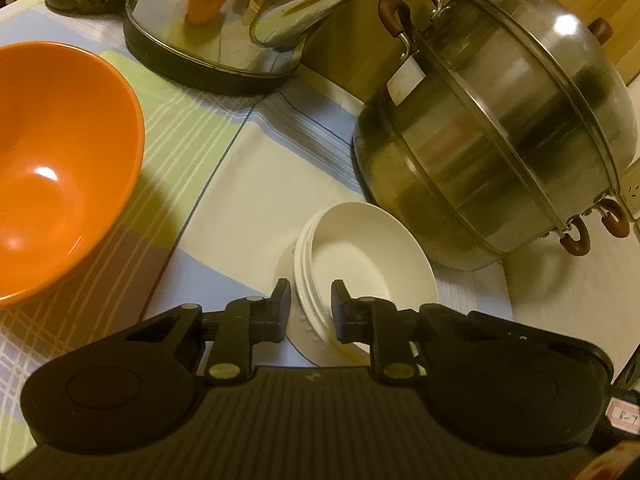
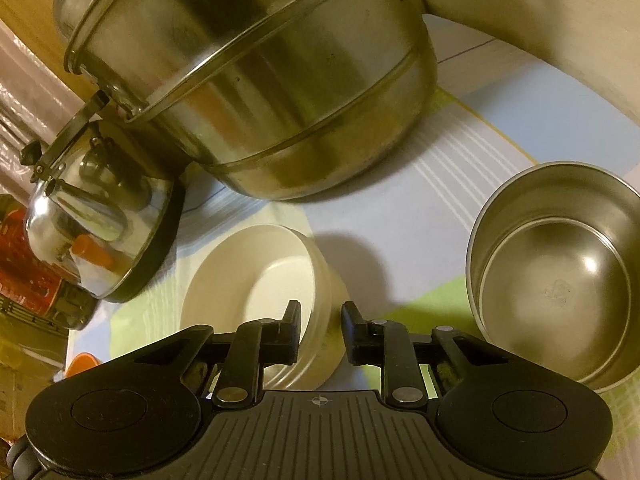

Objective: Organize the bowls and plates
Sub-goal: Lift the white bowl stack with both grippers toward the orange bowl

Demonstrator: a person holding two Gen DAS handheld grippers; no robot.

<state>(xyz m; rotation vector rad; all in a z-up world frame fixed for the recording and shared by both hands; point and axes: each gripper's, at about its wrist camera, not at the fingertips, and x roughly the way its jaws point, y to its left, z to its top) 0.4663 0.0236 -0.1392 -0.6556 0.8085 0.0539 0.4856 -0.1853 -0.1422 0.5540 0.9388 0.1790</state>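
Now, nearest us: left gripper [image 1: 311,304] fingers apart, straddling rim of white plate stack [image 1: 366,268], lower centre of left view. Right gripper [image 2: 321,326] fingers apart too, around stack's opposite rim, nothing clamped. We judge risk: pinching only top plate, stack shears, slides on counter [image 1: 248,200]. Steel bowl [image 2: 560,276] at right of right view, orange bowl [image 1: 56,160] at left. Beyond, steamer pot [image 1: 492,120] close behind stack; kettle [image 1: 240,20] upper left; careless lift could knock either.
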